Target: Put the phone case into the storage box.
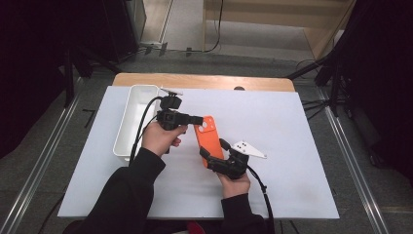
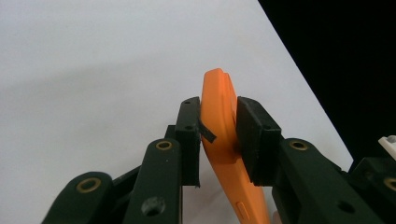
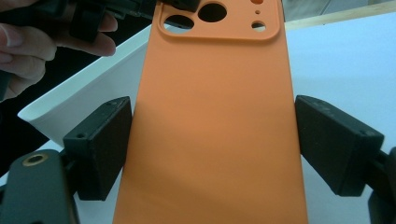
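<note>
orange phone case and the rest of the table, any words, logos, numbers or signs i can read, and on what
None: no readable text.
The orange phone case shows a plain back with camera cut-outs and no logo or lettering.
The white bin and the white table cover carry no print.
The left gripper and the right gripper, both holding the case, show bare black pads and brass rivets, no marks.

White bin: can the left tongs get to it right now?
Probably not yet. The left tongs are shut on the orange case, which the right tongs also grip across its width. The bin lies close beside the left hand, with nothing between.
</note>
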{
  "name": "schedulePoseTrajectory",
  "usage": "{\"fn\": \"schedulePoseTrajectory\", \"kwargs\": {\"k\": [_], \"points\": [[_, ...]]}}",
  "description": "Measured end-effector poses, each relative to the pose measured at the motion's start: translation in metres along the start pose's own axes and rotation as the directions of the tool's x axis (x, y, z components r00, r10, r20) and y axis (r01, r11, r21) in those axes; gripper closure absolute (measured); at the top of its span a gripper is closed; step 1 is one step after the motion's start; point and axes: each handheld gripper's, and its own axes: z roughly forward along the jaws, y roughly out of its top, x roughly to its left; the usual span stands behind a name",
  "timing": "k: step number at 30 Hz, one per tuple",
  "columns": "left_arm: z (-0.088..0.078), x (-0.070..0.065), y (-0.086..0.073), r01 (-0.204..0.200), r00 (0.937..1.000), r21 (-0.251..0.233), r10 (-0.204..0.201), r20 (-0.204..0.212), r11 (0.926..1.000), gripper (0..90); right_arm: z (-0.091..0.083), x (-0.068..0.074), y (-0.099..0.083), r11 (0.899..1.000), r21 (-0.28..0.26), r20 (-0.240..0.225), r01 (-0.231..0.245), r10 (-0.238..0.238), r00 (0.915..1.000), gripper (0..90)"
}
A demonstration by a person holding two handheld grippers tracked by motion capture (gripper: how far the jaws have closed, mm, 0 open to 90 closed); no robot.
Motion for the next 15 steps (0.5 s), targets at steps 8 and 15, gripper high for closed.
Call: {"fn": "schedulePoseTrajectory", "kwargs": {"k": [8, 15], "points": [[-0.0029, 0.0024, 0.0003, 0.034, 0.9992, 0.011, -0.035, 0.022, 0.9993, 73.5, -0.0005, 0.0027, -0.0002, 0.999, -0.002, 0.019, 0.045, -0.045, 0.9988, 13.5], [-0.0065, 0.0045, 0.0008, 0.039, 0.9982, 0.018, -0.040, 0.044, 0.9991, 74.8, -0.0007, 0.0059, 0.0014, 0.995, -0.004, 0.036, 0.095, -0.095, 0.9949, 13.3]]}}
